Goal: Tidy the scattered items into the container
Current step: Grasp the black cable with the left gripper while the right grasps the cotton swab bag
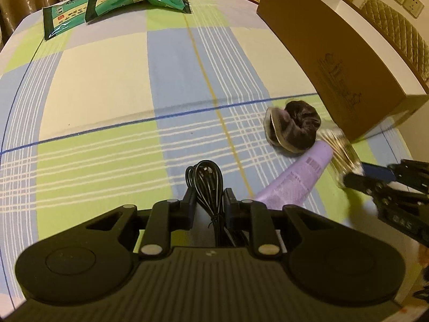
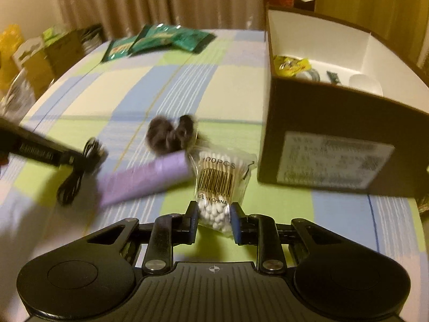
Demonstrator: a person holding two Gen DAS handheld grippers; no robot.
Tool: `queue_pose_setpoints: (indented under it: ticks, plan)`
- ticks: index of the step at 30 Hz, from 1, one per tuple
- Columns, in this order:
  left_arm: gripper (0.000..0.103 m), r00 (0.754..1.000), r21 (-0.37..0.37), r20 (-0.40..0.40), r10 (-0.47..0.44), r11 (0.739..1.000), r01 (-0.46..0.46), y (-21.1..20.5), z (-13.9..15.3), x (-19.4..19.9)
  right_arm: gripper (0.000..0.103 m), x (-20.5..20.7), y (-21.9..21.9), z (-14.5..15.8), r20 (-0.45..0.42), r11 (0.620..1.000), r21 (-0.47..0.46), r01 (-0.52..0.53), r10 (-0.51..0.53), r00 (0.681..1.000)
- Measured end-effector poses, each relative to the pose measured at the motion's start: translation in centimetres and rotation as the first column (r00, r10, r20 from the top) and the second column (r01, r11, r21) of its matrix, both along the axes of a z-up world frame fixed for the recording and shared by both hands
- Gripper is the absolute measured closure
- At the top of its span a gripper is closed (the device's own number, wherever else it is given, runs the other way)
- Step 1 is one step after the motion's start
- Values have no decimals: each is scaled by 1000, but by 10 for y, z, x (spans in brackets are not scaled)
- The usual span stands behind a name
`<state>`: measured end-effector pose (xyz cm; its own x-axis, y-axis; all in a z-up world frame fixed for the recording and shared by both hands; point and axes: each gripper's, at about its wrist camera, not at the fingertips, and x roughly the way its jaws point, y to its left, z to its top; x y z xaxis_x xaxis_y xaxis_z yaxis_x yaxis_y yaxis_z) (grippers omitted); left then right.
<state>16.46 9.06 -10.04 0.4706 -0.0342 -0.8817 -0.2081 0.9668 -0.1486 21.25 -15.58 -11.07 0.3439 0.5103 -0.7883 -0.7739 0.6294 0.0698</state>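
1. We have both claws down on the checked tablecloth (image 1: pixel 107 86), each pinched on its own piece: the left gripper (image 1: pixel 208 201) is narrowed on a black coiled cable (image 1: pixel 207 177), the right gripper (image 2: pixel 213 216) closed on the swab-head end of a clear bag of cotton swabs (image 2: pixel 222 179)
2. The cardboard box (image 2: pixel 335 123), our landmark, stands open-topped just beyond and to the right of the swab bag, with a yellow packet (image 2: pixel 293 65) and other small pieces already inside
3. A purple tube (image 2: pixel 144 177) lies touching the bag's left side, away from the box; a dark scrunchie (image 2: pixel 169 134) sits just behind the tube; green packets (image 1: pixel 118 5) lie well apart from the box, at the far edge
4. To finish this step well, we judge each piece should rise straight up before swinging boxward, so the bag clears the tube and the brown wall
5. The cable's loose loops may trail; we would lift high over the rim before letting go
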Motion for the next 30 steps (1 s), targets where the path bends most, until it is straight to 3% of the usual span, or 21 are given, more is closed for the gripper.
queue_pose_setpoints:
  ticks: [9,10,12,14,20,25,30]
  plan:
    - [87,999,-27,-25,-33,999,33,-13,4,-32,79,-27,-43,8,-85,996,-74,-46,39,996]
    - [87,999,-30,-27,-37,999,36,-15,4,-35,76,-28,-46,9,-89,996,-76,-38,31,996]
    - [87,999,-30,-33,-41,999,40,-20,5,-43,52,-33,-48,12,-96,997,-68,-30,24,995]
    - [81,999,-35,-40,-32,999,31,-23,5,-48,42,-34,-49,14,-79,999,-44,-9,6,997]
    - [72,999,-23,-48,-8,1000,7,-28,5,-54,42,-26,-38,4,-72,999,-25,44,-45,996]
    - [71,999,14,-37,-7,1000,8,-35,4,-52,44,-22,-29,-6,-31,997,-51,55,-57,998]
    - [71,999,55,-29,-28,998,30,-44,3,-47,59,-28,-27,-8,24,997,-70,10,-8,1000]
